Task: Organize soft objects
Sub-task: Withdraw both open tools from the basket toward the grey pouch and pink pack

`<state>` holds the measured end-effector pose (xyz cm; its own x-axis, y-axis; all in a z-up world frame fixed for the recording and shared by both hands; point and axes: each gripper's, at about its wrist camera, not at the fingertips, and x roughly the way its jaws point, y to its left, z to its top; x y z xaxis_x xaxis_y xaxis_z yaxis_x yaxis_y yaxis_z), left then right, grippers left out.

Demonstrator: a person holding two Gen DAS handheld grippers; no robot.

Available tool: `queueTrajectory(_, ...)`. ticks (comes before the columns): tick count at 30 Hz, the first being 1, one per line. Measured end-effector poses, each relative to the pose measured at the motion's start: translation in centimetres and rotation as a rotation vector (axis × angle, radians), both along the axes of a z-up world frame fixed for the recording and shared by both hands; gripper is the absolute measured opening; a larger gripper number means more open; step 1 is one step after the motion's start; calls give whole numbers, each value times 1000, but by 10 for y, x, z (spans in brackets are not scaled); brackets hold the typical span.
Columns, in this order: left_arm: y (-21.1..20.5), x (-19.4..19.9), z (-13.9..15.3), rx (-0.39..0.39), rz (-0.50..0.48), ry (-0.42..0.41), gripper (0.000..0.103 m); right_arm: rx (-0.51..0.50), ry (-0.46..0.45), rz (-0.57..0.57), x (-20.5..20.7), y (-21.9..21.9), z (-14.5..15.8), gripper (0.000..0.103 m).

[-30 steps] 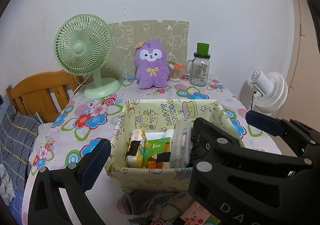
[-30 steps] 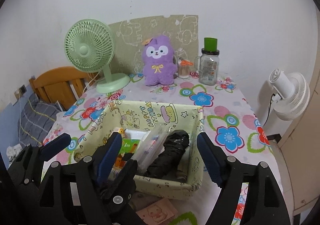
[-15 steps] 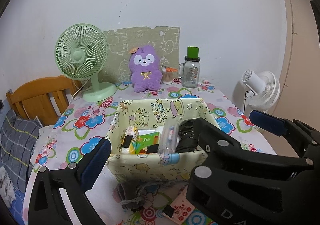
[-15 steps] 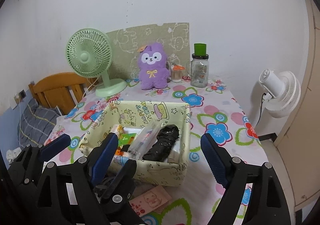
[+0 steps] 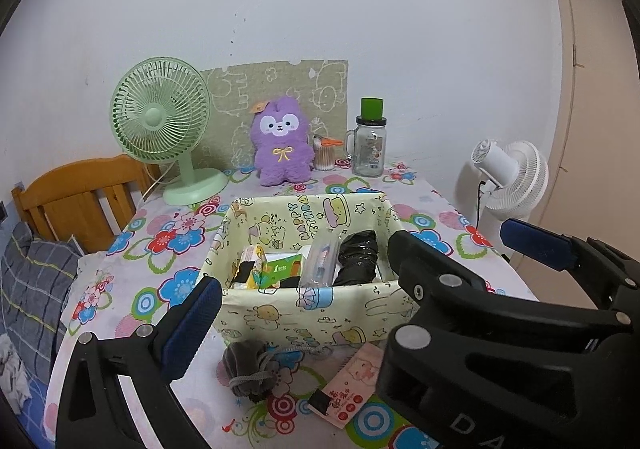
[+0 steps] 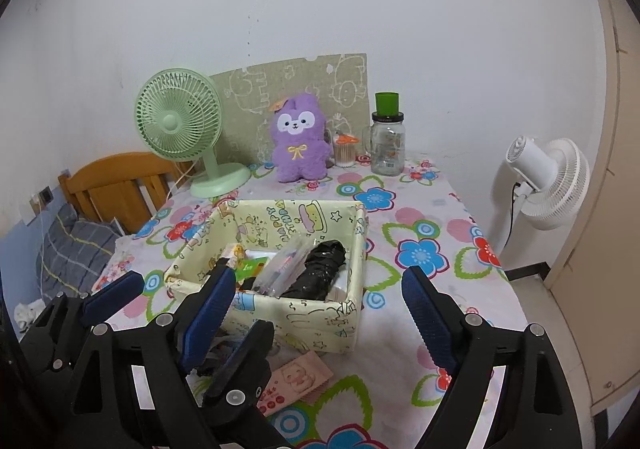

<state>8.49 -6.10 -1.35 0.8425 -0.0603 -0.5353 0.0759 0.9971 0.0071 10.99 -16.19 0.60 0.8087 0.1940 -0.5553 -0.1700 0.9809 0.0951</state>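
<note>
Left wrist view: the left gripper (image 5: 360, 291) gapes empty above a floral tablecloth (image 5: 132, 269); the fabric bin (image 5: 304, 305) sits just ahead, a grey pouch (image 5: 248, 369) below it.

Right wrist view: the right gripper (image 6: 316, 313) stands wide, empty; ahead, a white wall (image 6: 320, 1).

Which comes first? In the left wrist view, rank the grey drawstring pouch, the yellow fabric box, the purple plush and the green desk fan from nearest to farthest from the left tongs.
1. Grey drawstring pouch: on the table just ahead of the left tongs, in front of the box.
2. Yellow fabric box: mid-table, behind the pouch.
3 and 4. Purple plush and green desk fan: both at the far wall, fan to the left; too close to call.
</note>
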Motion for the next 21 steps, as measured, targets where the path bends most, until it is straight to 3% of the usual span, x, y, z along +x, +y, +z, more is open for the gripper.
queueTrajectory(21,10,-27,-11,-2,14,-2,103,2,24,-16,-28,9,-11,87)
